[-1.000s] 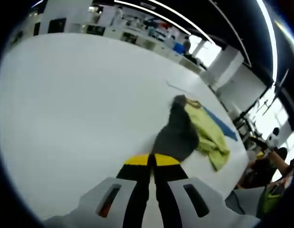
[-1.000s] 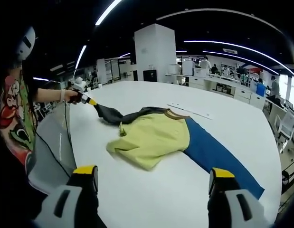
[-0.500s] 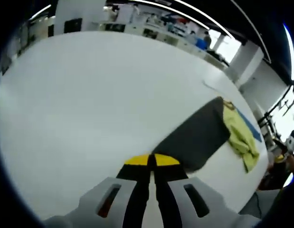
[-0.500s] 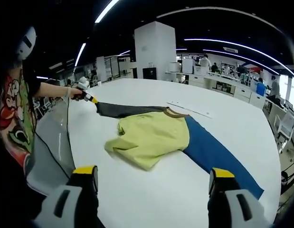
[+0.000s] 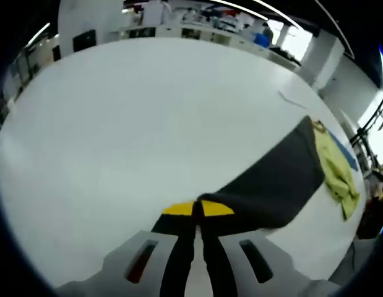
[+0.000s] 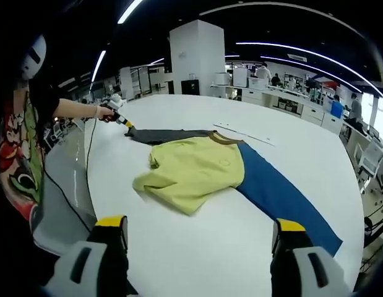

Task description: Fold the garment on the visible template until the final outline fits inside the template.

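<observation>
Left gripper (image 5: 198, 209) pinches the garment's dark sleeve (image 5: 275, 179), arm outstretched; right gripper (image 6: 200, 230) hovers spread wide, holding nothing.

Garment (image 6: 197, 170) spread on the desk (image 6: 179, 247), ahead of the right tongs (image 6: 200, 238). One sleeve (image 5: 271, 182) stretched out to the left tongs (image 5: 197, 209), at its tip. Other sleeve (image 6: 284, 198) lying opposite, toward the right tongs' right side.

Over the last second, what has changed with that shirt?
The left gripper, shut on the dark grey sleeve, has drawn it from a bunched lump out flat and straight, away from the yellow body. The blue sleeve and the open right gripper stayed put.
</observation>
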### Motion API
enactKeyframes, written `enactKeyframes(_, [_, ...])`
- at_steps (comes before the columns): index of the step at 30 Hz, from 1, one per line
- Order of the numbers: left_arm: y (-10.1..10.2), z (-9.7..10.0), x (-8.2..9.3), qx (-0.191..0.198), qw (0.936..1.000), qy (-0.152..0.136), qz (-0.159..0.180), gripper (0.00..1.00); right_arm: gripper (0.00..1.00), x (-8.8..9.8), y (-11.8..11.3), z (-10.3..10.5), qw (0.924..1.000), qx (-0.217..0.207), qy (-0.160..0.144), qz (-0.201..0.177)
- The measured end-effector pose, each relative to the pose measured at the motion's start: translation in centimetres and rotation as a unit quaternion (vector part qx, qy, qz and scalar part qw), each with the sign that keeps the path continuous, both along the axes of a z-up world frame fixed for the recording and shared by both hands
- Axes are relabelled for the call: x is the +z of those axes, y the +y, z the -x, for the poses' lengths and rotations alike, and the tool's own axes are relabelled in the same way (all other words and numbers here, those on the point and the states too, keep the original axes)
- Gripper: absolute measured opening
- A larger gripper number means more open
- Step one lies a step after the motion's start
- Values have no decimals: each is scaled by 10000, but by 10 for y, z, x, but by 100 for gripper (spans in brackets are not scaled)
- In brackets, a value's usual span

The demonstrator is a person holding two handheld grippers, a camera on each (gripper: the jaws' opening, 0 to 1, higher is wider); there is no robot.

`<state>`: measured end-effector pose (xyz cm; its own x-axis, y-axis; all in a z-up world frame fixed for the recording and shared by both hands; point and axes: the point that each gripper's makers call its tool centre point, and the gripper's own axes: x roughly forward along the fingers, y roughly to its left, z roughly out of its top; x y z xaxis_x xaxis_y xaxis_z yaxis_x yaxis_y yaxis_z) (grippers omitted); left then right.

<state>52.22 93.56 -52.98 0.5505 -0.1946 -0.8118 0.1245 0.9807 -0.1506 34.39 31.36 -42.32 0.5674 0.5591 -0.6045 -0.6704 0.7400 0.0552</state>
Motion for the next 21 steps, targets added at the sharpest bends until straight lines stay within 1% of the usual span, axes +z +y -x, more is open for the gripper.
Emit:
enactKeyframes(1, [1,0,-1,-19,10000,34,-44,0,98,0,0,0,10000,1,-2,-1])
enactKeyframes(2, [1,2,-3,-106,9997,140,-140,0,98,0,2,-1,10000,11,-15,0])
enactKeyframes(3, [1,2,-4,-200,9995,148,-210,0,98,0,2,-2,10000,16,-17,0])
enactKeyframes(5, [0,1,-6,-268,9991,188,-264,0,98,0,3,-3,10000,12,-18,-13])
enactKeyframes(8, [-1,-2,-7,-398,9983,192,-382,0,98,0,4,-5,10000,10,-33,-14])
enactKeyframes(13, [0,-12,-10,-452,9975,214,-494,0,98,-1,0,-10,10000,-30,-55,7])
enactKeyframes(15, [1,-17,-9,-491,9972,178,-531,0,97,-1,-1,-11,10000,-47,-51,5])
enactKeyframes(18, [2,-23,-8,-654,9952,155,-706,0,97,-3,-3,-11,10000,-68,-37,33])
enactKeyframes(21, [2,-24,-8,-684,9946,181,-763,0,97,-3,-2,-10,10000,-90,-32,14])
